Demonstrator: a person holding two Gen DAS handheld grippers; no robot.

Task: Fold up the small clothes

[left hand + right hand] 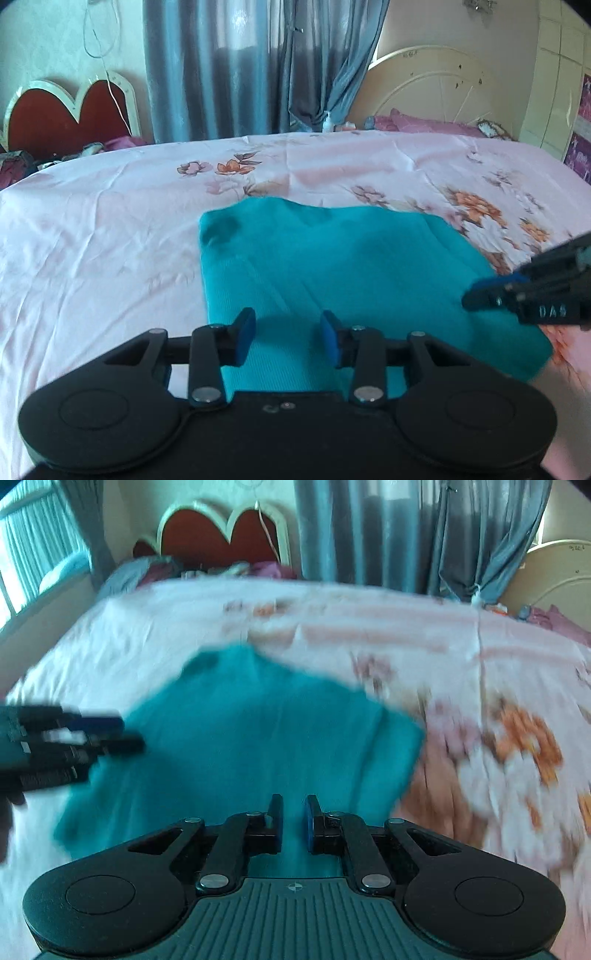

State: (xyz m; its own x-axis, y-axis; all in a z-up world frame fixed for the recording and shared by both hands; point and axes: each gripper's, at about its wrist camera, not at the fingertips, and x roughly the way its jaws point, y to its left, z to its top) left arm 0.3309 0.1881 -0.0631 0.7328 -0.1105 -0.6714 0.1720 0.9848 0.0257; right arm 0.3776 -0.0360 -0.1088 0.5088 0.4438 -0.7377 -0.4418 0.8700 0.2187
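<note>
A teal garment (pixel 332 266) lies folded flat in a rough rectangle on the floral bedsheet (pixel 110 229). My left gripper (pixel 288 336) hovers over its near edge, open, with only the cloth lying below the gap. My right gripper (pixel 476 293) reaches in from the right over the garment's right side. In the right wrist view the teal garment (pixel 258 720) is blurred by motion. There my right gripper (pixel 294 823) is over its near edge, shut to a narrow slit with nothing visibly pinched. My left gripper (pixel 118 733) shows at the left edge of the cloth.
The pink floral sheet (pixel 480 664) covers the whole bed around the garment. A red heart-shaped headboard (pixel 70 110), grey-blue curtains (pixel 240 66), pink pillows (pixel 424 123) and a white bottle (pixel 327 123) stand beyond the far edge. A window (pixel 22 554) is at the left.
</note>
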